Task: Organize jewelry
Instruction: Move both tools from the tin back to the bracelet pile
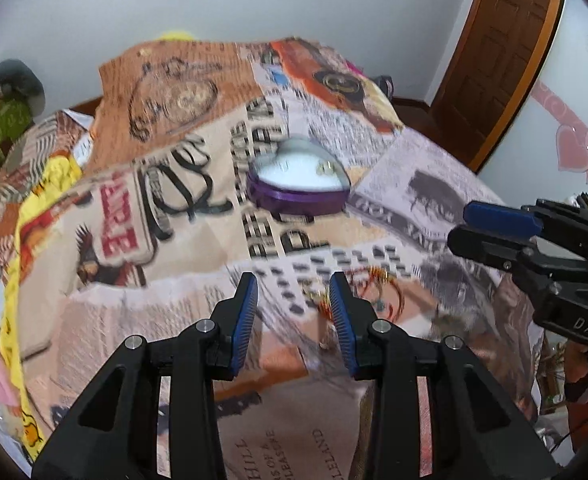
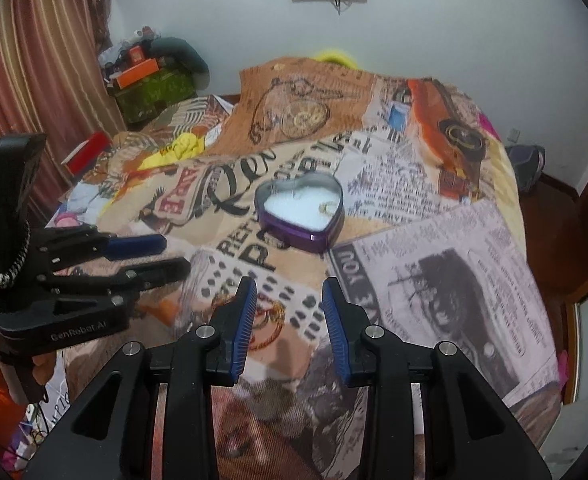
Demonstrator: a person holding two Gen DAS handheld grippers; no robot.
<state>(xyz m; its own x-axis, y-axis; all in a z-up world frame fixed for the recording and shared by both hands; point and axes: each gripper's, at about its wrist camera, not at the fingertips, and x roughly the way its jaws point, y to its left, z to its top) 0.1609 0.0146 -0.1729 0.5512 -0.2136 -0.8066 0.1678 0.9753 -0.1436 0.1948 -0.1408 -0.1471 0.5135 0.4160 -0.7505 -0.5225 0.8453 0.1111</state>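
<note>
A purple heart-shaped tin (image 1: 300, 190) with a white lining sits open on the printed bedspread; it also shows in the right wrist view (image 2: 300, 210). A small gold ring (image 2: 326, 208) lies inside it. A red and gold bangle with loose jewelry (image 1: 378, 288) lies on the cloth just beyond my left gripper (image 1: 294, 292), which is open and empty. The same jewelry (image 2: 269, 316) lies between and beyond the fingers of my right gripper (image 2: 287, 296), also open and empty. Each gripper shows in the other's view: the right one (image 1: 490, 232), the left one (image 2: 149, 256).
The bed is covered by a newspaper-print spread (image 2: 434, 264). Clutter and boxes (image 2: 149, 80) stand at the far left by a curtain. A wooden door (image 1: 498, 56) is at the right. Yellow cloth (image 1: 25, 248) lies along the bed's left side.
</note>
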